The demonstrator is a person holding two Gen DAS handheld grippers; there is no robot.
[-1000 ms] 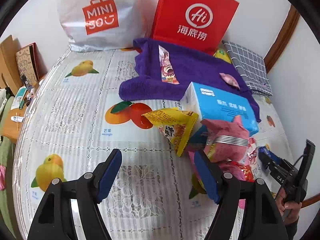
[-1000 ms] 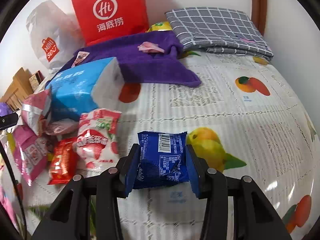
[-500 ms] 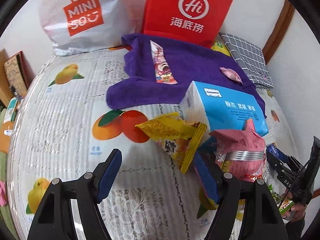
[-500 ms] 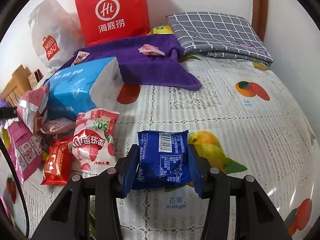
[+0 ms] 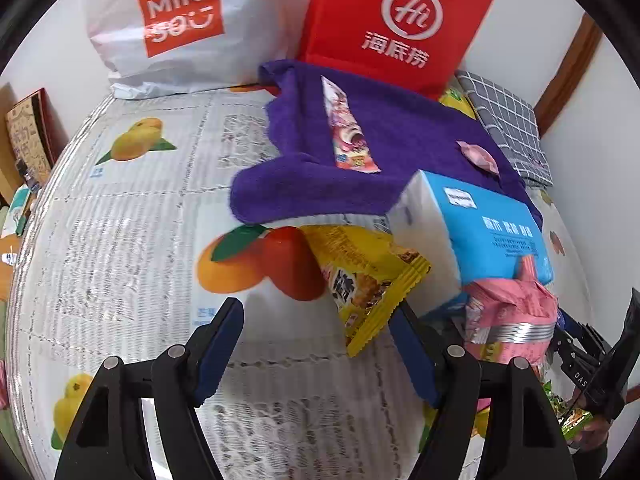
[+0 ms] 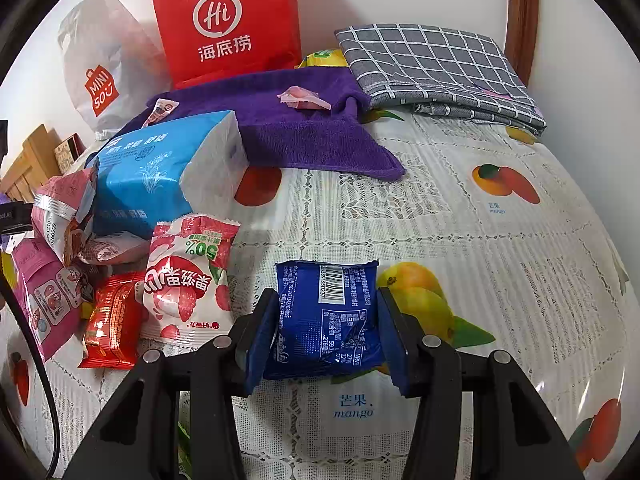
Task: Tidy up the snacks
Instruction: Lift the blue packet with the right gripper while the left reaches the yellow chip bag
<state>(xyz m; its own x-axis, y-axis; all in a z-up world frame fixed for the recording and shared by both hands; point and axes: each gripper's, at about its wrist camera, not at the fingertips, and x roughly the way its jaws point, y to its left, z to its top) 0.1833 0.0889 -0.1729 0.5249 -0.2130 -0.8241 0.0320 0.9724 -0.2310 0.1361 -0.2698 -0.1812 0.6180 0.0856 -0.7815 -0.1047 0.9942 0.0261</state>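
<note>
My right gripper is shut on a blue snack packet and holds it just over the fruit-print tablecloth. To its left lie a white-and-red strawberry packet, a red packet and pink bags. My left gripper is open and empty, its right finger close to a yellow snack bag that leans against a blue tissue pack. A pink bag lies to the right. A long pink packet and a small pink candy lie on a purple towel.
A red Hi paper bag and a white Miniso bag stand against the back wall. A grey checked cloth lies folded at the back right. Wooden items stand beyond the table's left edge.
My left gripper has moved forward and right, so the yellow bag now sits at its right finger. My right gripper has moved slightly with the blue packet still held.
</note>
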